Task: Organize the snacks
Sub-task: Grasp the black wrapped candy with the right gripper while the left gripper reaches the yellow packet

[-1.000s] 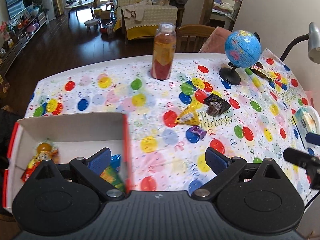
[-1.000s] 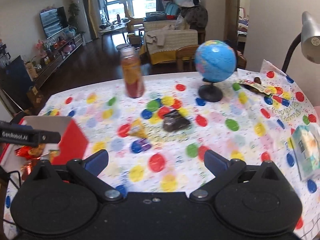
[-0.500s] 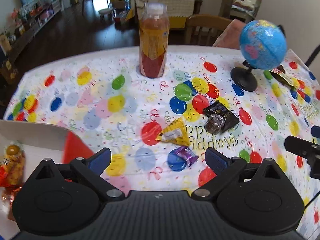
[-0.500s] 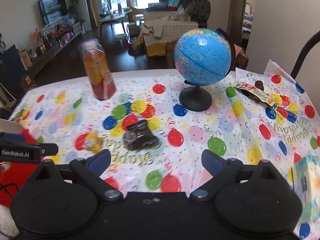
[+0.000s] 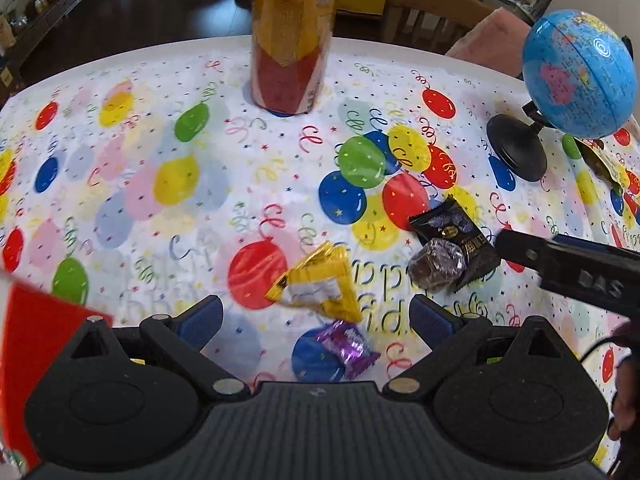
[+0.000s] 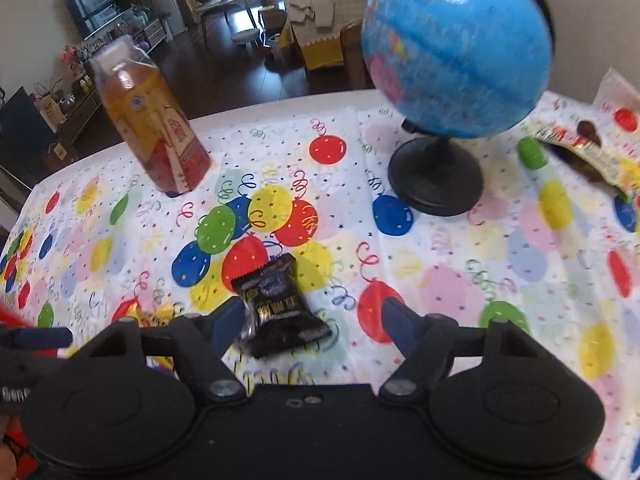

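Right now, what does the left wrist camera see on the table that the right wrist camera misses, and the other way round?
Only the left wrist view shows the purple candy clearly, lying between the open left gripper, and the whole yellow triangular snack; the right view catches just a yellow edge.

Only the right wrist view shows the snack packet past the globe clearly, and the TV in the room.

Both show the juice bottle, the globe, the balloon tablecloth and the black snack packet, which sits between the open right gripper, whose jaws have just been closing.

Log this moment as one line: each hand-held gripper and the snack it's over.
left hand-held gripper: open over yellow snack | right hand-held gripper: jaws closing, black snack between them, ungripped
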